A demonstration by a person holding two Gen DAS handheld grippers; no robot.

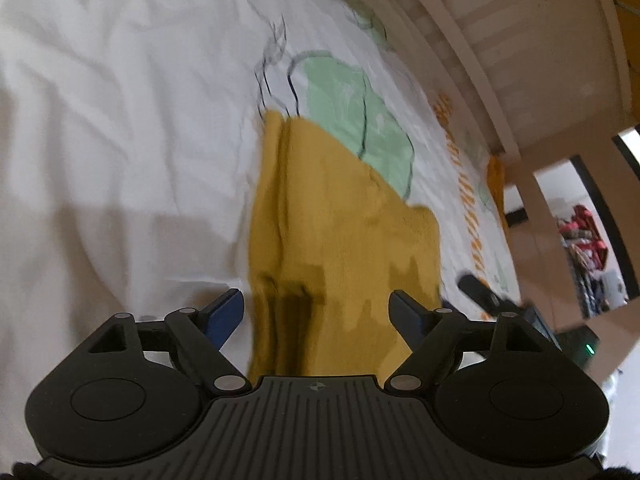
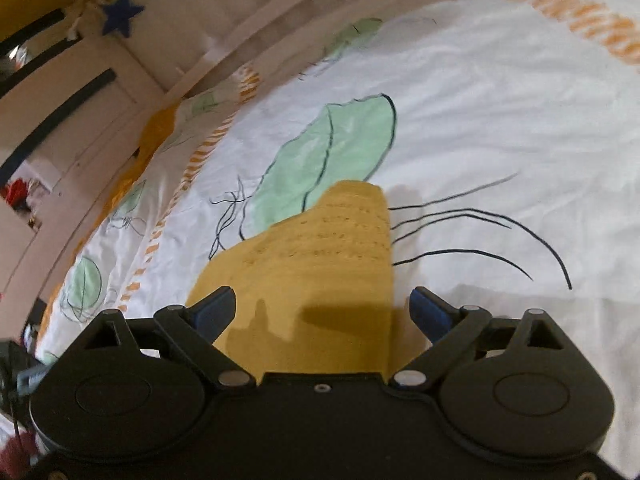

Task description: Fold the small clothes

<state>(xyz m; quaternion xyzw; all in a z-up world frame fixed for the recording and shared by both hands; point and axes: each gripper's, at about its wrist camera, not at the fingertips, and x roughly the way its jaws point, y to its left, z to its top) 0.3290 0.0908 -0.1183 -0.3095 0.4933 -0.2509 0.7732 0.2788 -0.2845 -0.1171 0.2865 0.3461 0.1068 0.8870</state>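
Jaws of my left gripper (image 1: 318, 312) and right gripper (image 2: 322, 312) stand wide apart, gripping nothing, above the mustard-yellow knit garment (image 1: 340, 236) on the printed bedsheet (image 1: 120, 120).
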